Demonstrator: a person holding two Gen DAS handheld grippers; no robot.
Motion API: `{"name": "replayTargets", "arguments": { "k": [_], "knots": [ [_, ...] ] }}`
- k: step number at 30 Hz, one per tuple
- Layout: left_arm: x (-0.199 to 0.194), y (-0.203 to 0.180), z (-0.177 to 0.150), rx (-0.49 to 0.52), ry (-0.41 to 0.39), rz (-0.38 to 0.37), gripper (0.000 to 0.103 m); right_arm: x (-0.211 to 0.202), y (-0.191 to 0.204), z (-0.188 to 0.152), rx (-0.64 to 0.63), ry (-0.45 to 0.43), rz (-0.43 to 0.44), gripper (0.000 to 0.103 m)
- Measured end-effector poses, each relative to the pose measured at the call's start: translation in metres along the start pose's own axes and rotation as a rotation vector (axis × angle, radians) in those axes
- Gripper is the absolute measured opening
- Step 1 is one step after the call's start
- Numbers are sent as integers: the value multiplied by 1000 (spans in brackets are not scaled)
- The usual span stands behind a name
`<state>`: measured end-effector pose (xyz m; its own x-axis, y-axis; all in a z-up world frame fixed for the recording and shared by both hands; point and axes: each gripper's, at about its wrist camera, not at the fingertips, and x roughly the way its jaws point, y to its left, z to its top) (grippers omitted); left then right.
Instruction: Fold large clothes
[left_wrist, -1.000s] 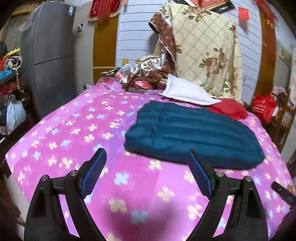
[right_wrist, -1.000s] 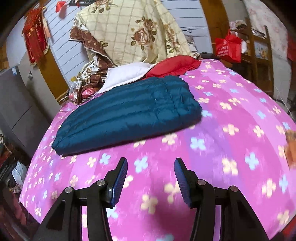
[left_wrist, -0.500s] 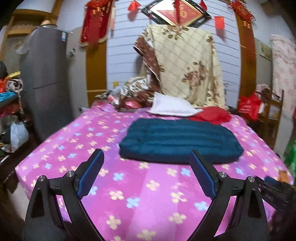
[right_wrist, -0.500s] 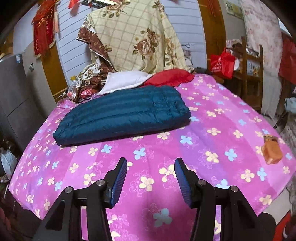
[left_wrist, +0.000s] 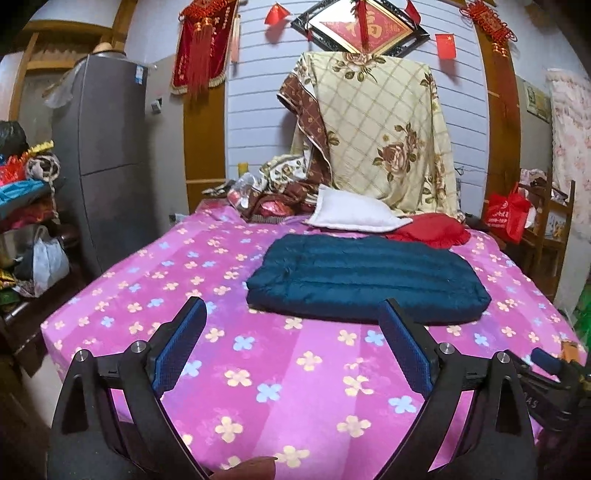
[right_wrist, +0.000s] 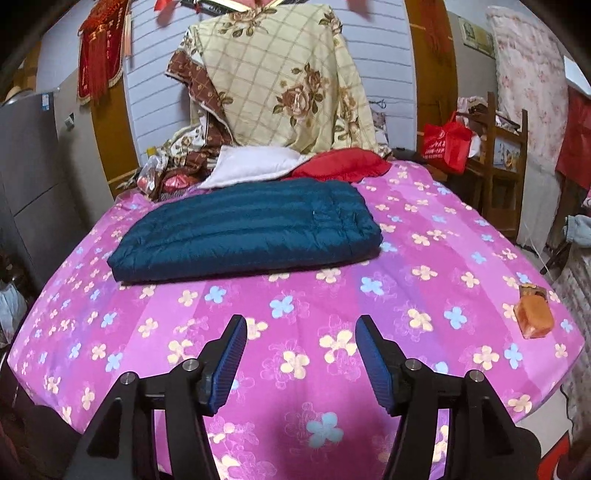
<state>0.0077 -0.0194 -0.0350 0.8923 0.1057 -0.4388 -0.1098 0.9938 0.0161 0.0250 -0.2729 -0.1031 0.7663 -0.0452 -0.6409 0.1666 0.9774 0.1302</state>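
A dark teal quilted jacket (left_wrist: 365, 280) lies folded into a flat rectangle on the pink flowered bed cover (left_wrist: 258, 369); it also shows in the right wrist view (right_wrist: 247, 229). My left gripper (left_wrist: 291, 325) is open and empty, held back over the near part of the bed, well short of the jacket. My right gripper (right_wrist: 301, 332) is open and empty, also over the near bed cover (right_wrist: 332, 314), apart from the jacket.
A white pillow (left_wrist: 354, 216) and a red garment (left_wrist: 432, 230) lie behind the jacket, under a hung floral quilt (left_wrist: 384, 136). An orange packet (right_wrist: 535, 314) lies at the bed's right edge. A grey fridge (left_wrist: 107, 155) stands left, wooden shelves with a red bag (right_wrist: 447, 142) right.
Both grippers have pulled back and up from the jacket, so more of the bed and room shows. The jacket lies as before. Both grippers stay open.
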Motion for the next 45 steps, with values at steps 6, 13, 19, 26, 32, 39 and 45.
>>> {"name": "replayTargets", "arguments": {
  "k": [6,13,19,26,32,39,45],
  "knots": [
    [9,3,-8,-15,50,-38,94,9,9,-7,-56,21,-41,59],
    [19,6,-14,-12,103,-3,94,12,25,-15,-123,17,-53,59],
    [16,-1,-15,2,98,-12,94,8,17,-12,-89,-7,-75,59],
    [20,-16,-23,38,144,-26,94,9,12,-11,-85,1,-95,59],
    [24,-21,-28,48,167,-45,94,10,19,-13,-110,7,-92,59],
    [34,-22,-33,44,230,-78,94,14,16,-15,-97,24,-112,60],
    [35,-25,-35,47,239,-87,94,18,9,-15,-71,45,-119,60]
  ]
}}
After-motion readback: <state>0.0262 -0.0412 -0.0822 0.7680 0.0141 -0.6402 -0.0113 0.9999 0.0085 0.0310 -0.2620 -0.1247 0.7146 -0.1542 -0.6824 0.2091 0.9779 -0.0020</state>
